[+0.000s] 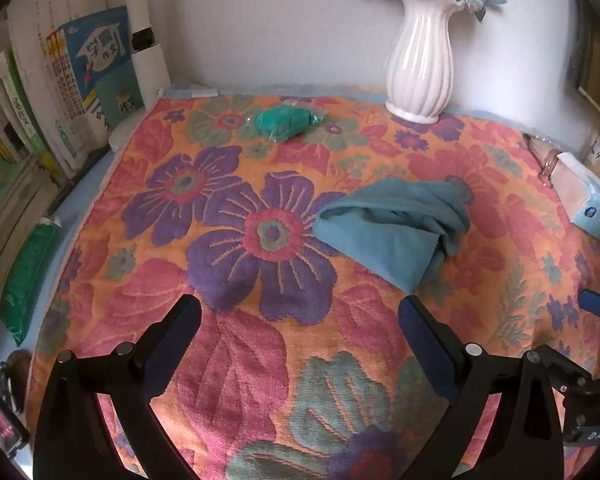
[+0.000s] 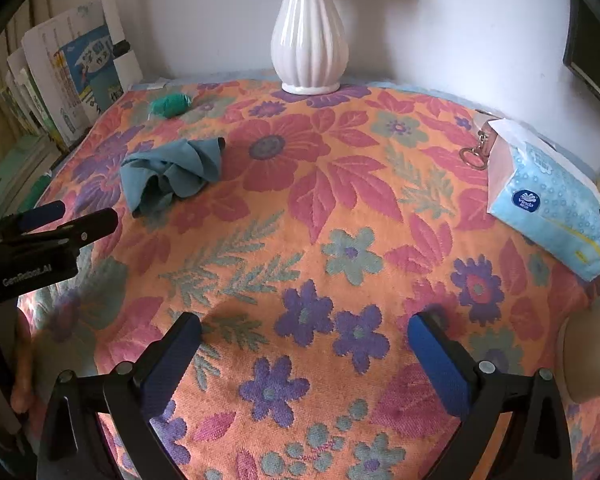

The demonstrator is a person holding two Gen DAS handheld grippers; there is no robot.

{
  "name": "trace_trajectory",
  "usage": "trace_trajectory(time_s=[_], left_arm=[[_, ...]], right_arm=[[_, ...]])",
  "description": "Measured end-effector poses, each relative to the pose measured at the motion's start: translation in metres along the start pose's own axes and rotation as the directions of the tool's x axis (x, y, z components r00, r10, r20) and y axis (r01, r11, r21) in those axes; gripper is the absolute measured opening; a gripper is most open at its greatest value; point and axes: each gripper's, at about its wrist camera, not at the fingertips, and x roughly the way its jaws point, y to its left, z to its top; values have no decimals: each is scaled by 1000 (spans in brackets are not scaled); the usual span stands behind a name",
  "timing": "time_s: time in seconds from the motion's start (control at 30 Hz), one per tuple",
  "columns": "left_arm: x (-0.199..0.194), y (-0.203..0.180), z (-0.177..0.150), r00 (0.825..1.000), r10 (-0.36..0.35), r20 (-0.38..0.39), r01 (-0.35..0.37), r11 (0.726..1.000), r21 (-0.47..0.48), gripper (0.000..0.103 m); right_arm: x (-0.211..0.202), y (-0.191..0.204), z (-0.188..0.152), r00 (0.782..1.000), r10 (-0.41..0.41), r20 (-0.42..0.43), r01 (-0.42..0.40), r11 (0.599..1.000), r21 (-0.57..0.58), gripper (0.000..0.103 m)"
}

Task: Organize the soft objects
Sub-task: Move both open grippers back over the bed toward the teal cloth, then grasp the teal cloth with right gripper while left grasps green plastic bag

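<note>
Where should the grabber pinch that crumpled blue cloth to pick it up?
Probably the raised fold along the cloth's near-left edge, where it bunches into a thick ridge. The left gripper is open and sits just in front of it, so coming straight forward and down looks easiest. The flat pointed corner lies tight on the tablecloth and would be harder to catch.

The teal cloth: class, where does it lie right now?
The teal cloth lies crumpled on the floral tablecloth, ahead of the open left gripper, with the white vase behind it and the green packet beyond to the left.
</note>
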Motion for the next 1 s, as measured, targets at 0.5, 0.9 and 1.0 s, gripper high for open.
trace_trajectory(time_s=[0.5, 0.9, 1.0], left_arm=[[3, 10, 1, 996, -69, -62, 67, 997, -38, 99], [-3, 47, 85, 991, -102, -88, 97, 993, -60, 99], [30, 51, 105, 994, -105, -28, 103, 993, -59, 99]], right_arm=[[1, 5, 2, 1000, -12, -27, 11, 1000, -20, 103], [14, 89, 79, 996, 74, -53, -85, 964, -252, 103], [33, 92, 97, 986, 159, -53, -167, 961, -220, 103]])
